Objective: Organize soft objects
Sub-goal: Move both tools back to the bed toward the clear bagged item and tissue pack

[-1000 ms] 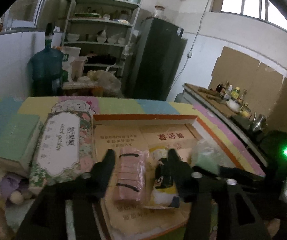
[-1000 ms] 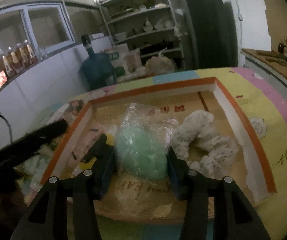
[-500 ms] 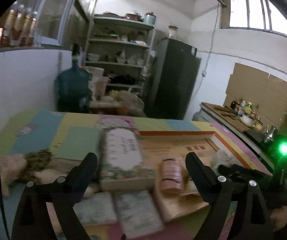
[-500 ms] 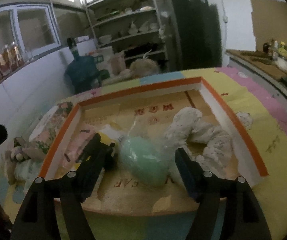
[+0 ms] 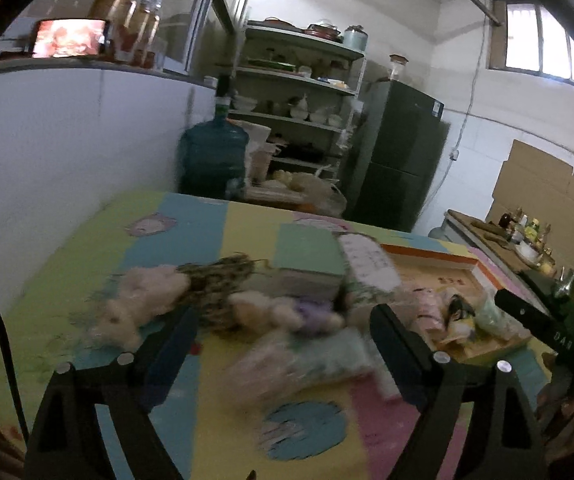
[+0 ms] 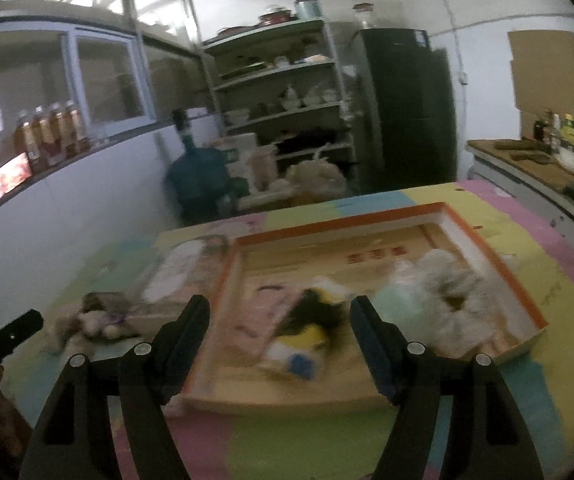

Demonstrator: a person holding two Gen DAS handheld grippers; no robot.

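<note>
Red characters on the orange-rimmed box [image 6: 439, 216] floor are blurred, unreadable.

Dim daylight via window [image 5: 543, 44]; motion blur, fisheye edges dark.

Left gripper [image 5: 283, 332] jaws wide but closing, nothing between them. Beyond: pale plush toys [image 5: 139, 300], dark leopard-print toy [image 5: 219, 280], green box [image 5: 307, 252]. Orange-rimmed tray [image 5: 427, 254] far right. Near items blurred.

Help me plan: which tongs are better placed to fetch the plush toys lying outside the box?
Left. The left tongs face the plush toys, closing but empty; the right tongs face the box.
</note>
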